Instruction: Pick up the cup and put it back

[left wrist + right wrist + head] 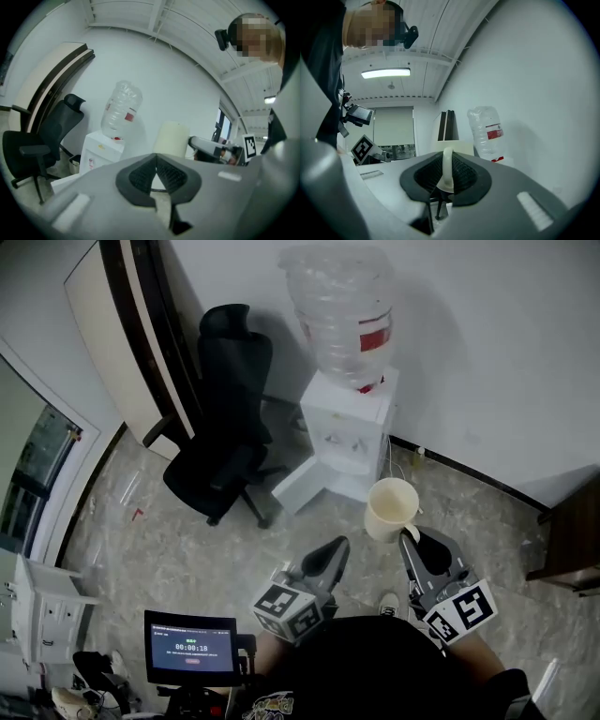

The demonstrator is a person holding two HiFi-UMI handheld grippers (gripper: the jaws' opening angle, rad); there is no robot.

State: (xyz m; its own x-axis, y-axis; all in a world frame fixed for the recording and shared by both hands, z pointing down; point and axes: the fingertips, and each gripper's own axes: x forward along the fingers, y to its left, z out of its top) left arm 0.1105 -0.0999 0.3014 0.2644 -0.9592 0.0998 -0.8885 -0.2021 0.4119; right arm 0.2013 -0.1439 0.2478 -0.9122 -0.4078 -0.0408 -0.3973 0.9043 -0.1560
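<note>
A cream cup (392,509) hangs above the stone floor, just in front of the white water dispenser (349,432). My right gripper (410,536) is shut on the cup's thin edge. In the right gripper view that pale strip (447,169) stands pinched upright between the black pads. My left gripper (339,546) is to the left of the cup, shut and empty, its pads (140,176) meeting at the tip. From the left gripper view the cup (171,138) shows beyond the tip, with the right gripper (211,146) on its right side.
The clear bottle (342,315) tops the dispenser against the white wall. A black office chair (220,427) stands to the left, with a leaning board (122,334) behind it. Dark wooden furniture (572,540) is at the right edge. A small screen (190,648) sits near my body.
</note>
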